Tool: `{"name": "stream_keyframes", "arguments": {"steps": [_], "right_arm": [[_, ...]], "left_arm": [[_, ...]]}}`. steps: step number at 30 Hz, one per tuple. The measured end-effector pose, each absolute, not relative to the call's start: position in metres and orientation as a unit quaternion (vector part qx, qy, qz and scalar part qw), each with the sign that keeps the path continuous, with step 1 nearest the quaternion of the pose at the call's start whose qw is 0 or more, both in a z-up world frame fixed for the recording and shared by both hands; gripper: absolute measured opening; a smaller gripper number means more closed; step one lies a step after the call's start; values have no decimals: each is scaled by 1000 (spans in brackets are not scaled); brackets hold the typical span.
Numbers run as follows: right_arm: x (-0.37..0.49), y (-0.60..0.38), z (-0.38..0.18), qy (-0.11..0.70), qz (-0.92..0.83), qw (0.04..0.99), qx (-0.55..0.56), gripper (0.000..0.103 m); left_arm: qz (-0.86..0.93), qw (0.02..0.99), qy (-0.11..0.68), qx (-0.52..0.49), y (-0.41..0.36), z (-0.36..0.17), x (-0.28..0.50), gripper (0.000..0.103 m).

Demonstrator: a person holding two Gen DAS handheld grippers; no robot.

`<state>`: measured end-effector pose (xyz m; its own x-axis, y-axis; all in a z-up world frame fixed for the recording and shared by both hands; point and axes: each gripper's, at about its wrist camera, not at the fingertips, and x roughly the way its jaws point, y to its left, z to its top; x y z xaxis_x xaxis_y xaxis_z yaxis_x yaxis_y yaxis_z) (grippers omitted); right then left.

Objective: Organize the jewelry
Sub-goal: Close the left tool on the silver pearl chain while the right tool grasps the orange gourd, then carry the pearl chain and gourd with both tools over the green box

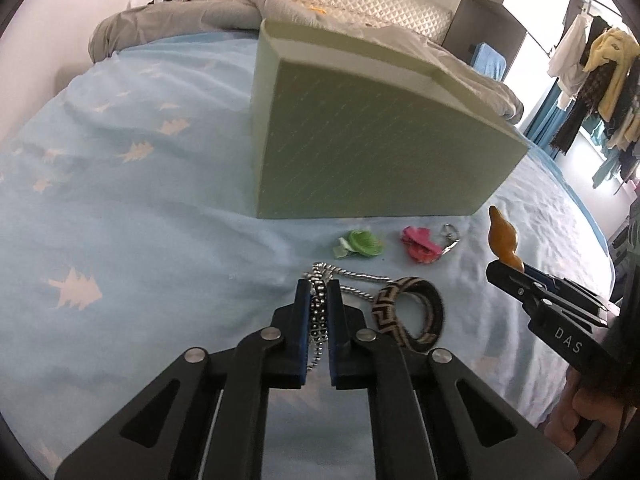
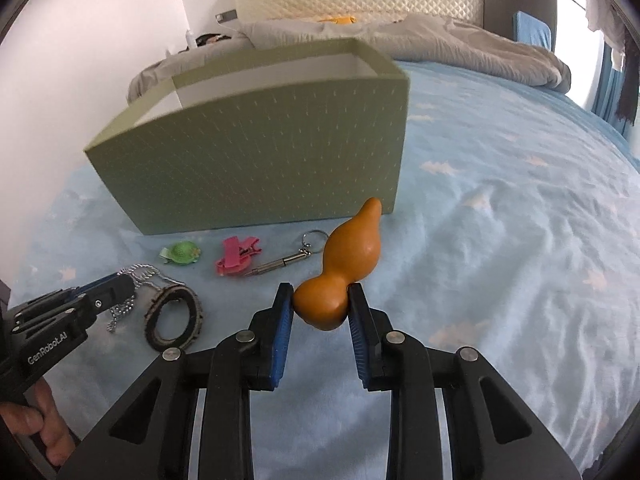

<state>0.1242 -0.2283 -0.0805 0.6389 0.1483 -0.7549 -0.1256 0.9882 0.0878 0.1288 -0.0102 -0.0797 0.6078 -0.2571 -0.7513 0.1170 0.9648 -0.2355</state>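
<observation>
Bed (image 1: 120, 200), pale blue sheet with white tree print; landmark: green box (image 1: 360, 140), open-topped, standing on the sheet.

- Gourd pendant (image 2: 344, 268) — amber, hourglass-shaped. Clamped by its fat end in the right claw (image 2: 322, 300), blue pads pressing both sides. Long axis runs away from the claw, narrow neck pointing up toward the box's near right corner.
- Bead chain (image 1: 320, 312) — silver, pinched lengthwise between the closed pads of the left claw (image 1: 319, 296), in front of the box; its free end trails on the sheet.
- Woven bangle (image 1: 408, 312) — black and cream, lying flat just right of the chain.
- Green clip (image 1: 360, 244), pink clip (image 1: 418, 244), keyring tool (image 2: 288, 260) — in a row along the box's front wall.

Right wrist view alone shows the box's white interior; left wrist view alone shows clothes (image 1: 600, 88) hanging far right.
</observation>
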Motion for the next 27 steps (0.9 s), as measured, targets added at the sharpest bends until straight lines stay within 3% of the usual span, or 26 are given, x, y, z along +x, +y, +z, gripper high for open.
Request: {"name": "stream_keyframes", "arguments": {"steps": [27], "right_arm": [[69,-227,21,368,121,921,37,24]], "left_arm": [[-107,920,369,-81,-12,28,91,7]]}}
